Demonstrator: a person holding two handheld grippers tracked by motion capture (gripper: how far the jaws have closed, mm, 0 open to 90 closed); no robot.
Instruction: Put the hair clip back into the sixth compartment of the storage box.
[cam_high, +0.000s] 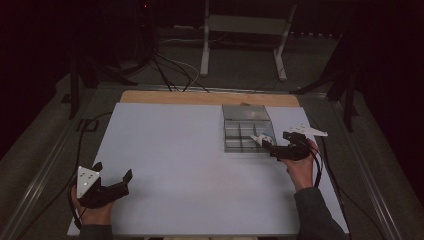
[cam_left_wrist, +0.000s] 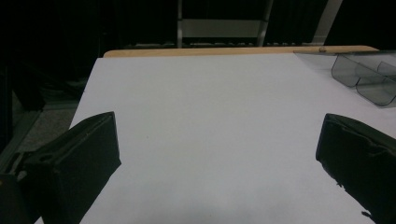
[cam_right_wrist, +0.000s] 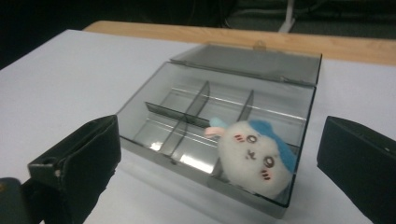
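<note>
The left claw (cam_high: 111, 172) rests on the near left part of the white tabletop (cam_high: 175, 150), held in a hand, well apart from the clear smoky plastic compartment box (cam_high: 235, 144) and to its left; its jaws stand wide with nothing between them, and in the left gripper view they frame bare tabletop, with the corner of the box (cam_left_wrist: 366, 77) far off at the upper right; a grey three-cornered plate sits on top of this claw, and no writing can be read on it.

The box lies on the far right part of the tabletop, near the strip of bare wooden edge (cam_high: 210, 97) behind it; its hinged lid (cam_right_wrist: 252, 60) lies open and flat toward that far edge; dark dividers (cam_right_wrist: 187, 116) split the inside into several compartments; no label, brand or lettering shows on box or lid.

The small white plush toy with blue ears and a stitched face (cam_right_wrist: 254, 156) sits in the compartment at the near right corner of the box, leaning against the box's near wall; its face carries pink cheek marks and dark stitched eyes, but no readable tag.

The right claw (cam_high: 267, 146) hovers just beside the near right corner of the box, close to the plush toy (cam_high: 260, 138); its jaws are spread wide and grip nothing; in the right gripper view they stand either side of the toy without touching it.
</note>
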